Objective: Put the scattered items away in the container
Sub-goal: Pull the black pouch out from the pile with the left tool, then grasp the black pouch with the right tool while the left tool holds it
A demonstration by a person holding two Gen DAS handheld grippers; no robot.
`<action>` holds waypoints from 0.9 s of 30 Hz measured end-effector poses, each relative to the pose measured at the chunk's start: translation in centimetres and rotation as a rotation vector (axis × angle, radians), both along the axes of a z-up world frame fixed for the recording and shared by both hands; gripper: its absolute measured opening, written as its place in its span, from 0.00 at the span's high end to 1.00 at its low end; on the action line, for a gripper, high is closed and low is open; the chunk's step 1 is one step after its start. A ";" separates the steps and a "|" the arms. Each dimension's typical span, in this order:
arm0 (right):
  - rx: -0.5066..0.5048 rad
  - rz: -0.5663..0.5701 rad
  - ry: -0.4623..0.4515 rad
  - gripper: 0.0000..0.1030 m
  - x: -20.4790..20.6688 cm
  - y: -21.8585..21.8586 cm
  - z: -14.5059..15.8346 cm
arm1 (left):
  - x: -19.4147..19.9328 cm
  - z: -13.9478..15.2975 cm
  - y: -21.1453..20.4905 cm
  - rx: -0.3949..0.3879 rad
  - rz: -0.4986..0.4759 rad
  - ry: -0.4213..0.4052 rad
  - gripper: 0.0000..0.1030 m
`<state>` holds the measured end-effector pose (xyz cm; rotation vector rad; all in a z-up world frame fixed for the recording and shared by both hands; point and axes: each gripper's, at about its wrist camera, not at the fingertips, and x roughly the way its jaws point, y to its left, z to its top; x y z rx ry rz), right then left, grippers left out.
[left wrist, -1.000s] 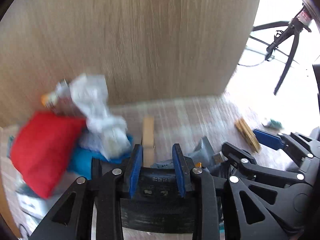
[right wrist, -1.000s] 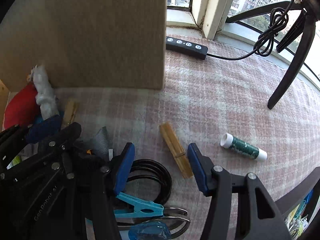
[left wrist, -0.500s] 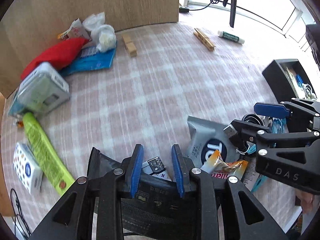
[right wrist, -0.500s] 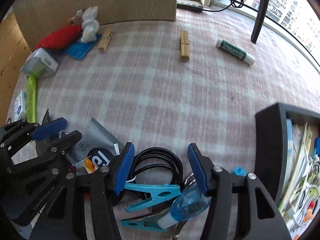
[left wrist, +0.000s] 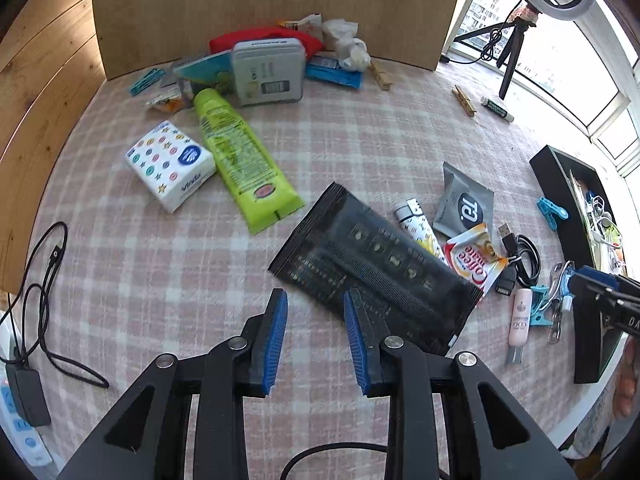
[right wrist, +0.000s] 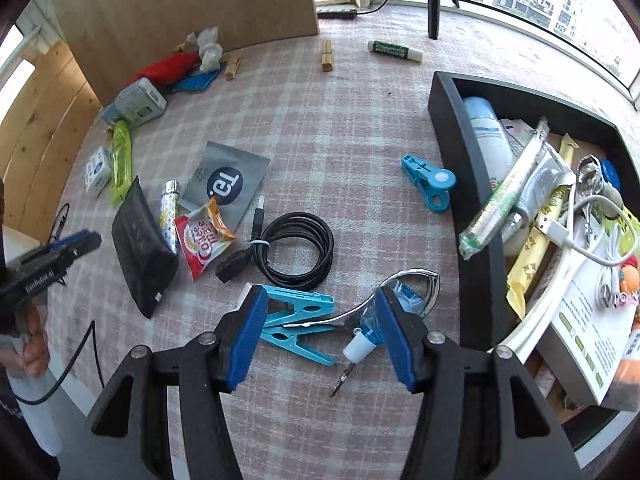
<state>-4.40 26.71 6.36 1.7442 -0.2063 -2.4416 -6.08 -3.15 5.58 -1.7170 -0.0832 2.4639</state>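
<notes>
The black container (right wrist: 460,152) stands at the right, full of packets, tubes and cables; it also shows in the left wrist view (left wrist: 560,192). My left gripper (left wrist: 316,334) is open and empty above the cloth, near the black packet (left wrist: 376,268). My right gripper (right wrist: 320,330) is open and empty, raised over the blue clothespins (right wrist: 298,322), a metal clip (right wrist: 400,292) and a small blue bottle (right wrist: 366,338). A coiled black cable (right wrist: 298,250), a coffee sachet (right wrist: 202,238) and a grey pouch (right wrist: 226,182) lie in the middle.
A green tube (left wrist: 240,152), tissue pack (left wrist: 170,164), grey tin (left wrist: 268,70) and red pouch (left wrist: 260,38) lie at the back by a wooden board (left wrist: 260,4). Two wooden pegs (right wrist: 327,55) and a glue stick (right wrist: 394,51) lie far back. A blue clip (right wrist: 428,180) lies beside the container.
Both grippers have pulled back and risen from the table; the view now takes in the whole cloth. The black packet lies free in front of the left fingers, which have opened wider.
</notes>
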 end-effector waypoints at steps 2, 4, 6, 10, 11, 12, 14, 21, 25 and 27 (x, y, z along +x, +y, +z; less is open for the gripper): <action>-0.021 -0.004 0.022 0.46 0.1 -0.6 0.4 | 0.4 -0.1 -0.7 0.023 0.006 -0.016 0.73; -0.021 0.006 0.041 0.46 0.0 -1.4 1.0 | 0.4 -0.3 -0.7 0.038 0.008 -0.018 0.73; -0.030 0.035 0.053 0.46 -0.4 -2.7 1.6 | 0.3 -0.5 -0.5 0.057 0.005 -0.016 0.73; -0.039 0.126 0.065 0.46 -1.2 -6.2 2.3 | 0.4 -1.1 0.1 0.102 0.004 -0.029 0.73; -0.043 0.145 0.064 0.47 -1.7 -7.2 2.2 | 0.3 -1.4 0.3 0.106 0.003 -0.033 0.73; -0.049 0.162 0.061 0.47 -2.2 -8.1 2.1 | 0.3 -1.6 0.4 0.113 0.001 -0.038 0.73; -0.054 0.196 0.051 0.50 -3.1 -9.7 1.9 | 0.4 -2.0 0.7 0.136 -0.003 -0.048 0.73; -0.026 0.290 -0.010 0.63 -6.4 -14.4 -0.3 | 0.1 -2.9 0.8 0.208 0.010 -0.060 0.73; -0.019 0.298 -0.051 0.64 -7.3 -15.1 -1.9 | -0.5 -3.3 0.5 0.249 0.028 -0.064 0.72; -0.042 0.292 -0.066 0.64 -7.5 -14.9 -2.4 | -0.8 -3.4 0.5 0.260 0.034 -0.063 0.72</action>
